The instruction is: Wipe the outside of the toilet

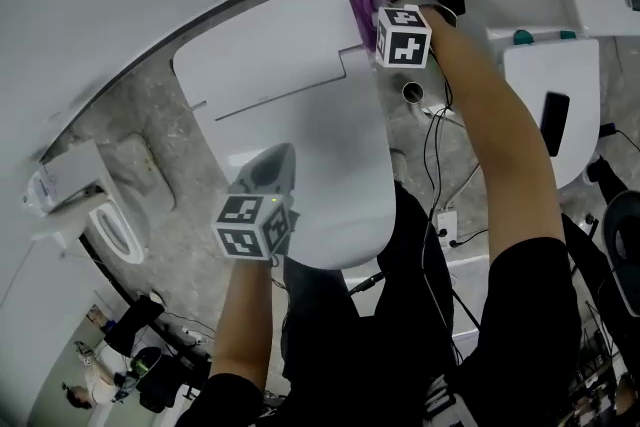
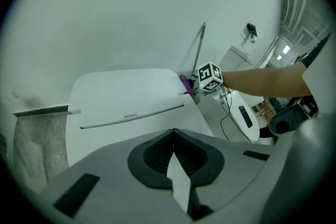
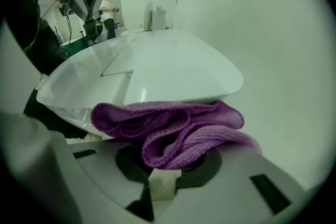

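Left hand-held gripper: nearest to us, jaws pressed together on nothing, held over the closed lid, probably parked clear of the working arm
Right hand-held gripper: reaching to the rear, pinching the purple cloth so that a bunched fold sticks out ahead as a pad
Purple cloth: touching the toilet's back edge, close to the wall
Toilet: lid down, white shell exposed; I'd guess the wipe is only starting at that rear corner
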{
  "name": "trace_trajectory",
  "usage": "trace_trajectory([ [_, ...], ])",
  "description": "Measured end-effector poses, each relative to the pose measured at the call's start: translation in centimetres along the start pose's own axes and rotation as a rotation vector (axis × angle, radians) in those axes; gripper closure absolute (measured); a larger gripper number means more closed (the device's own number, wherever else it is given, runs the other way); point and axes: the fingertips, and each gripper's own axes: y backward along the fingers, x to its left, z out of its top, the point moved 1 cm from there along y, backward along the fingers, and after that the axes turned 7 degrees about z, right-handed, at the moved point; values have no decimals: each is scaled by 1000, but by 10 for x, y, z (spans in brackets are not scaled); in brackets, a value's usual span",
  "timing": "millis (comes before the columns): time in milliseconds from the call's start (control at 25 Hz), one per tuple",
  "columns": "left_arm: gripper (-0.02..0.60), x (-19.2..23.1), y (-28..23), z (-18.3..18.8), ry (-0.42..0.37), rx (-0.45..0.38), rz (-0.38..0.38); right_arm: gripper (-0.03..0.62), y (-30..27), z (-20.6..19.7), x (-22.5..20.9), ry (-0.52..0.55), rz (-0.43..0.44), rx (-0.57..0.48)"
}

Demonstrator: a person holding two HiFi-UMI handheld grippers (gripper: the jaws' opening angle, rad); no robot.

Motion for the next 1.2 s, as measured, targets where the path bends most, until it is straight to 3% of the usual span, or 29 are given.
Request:
trace_trajectory([
  [200,571,-11,-14,-8,38,-2,45,522,-11,-13,-6,-43,21,-50],
  [400,571,-27,-23,-23,47,49,66,522,-22,-20,-5,-118,-13,-71],
  [640,571,-73,-28,-45,-41,124,-1,522,-38,-34,3,-29,11,5],
  [760,571,-80,-29,-49,-54,130,-25,522,-47,-37,10,-42,35,-11],
  [1200,571,-45,-53,-67,-79,121,9,523,-77,-53,66,-126,59,-60],
])
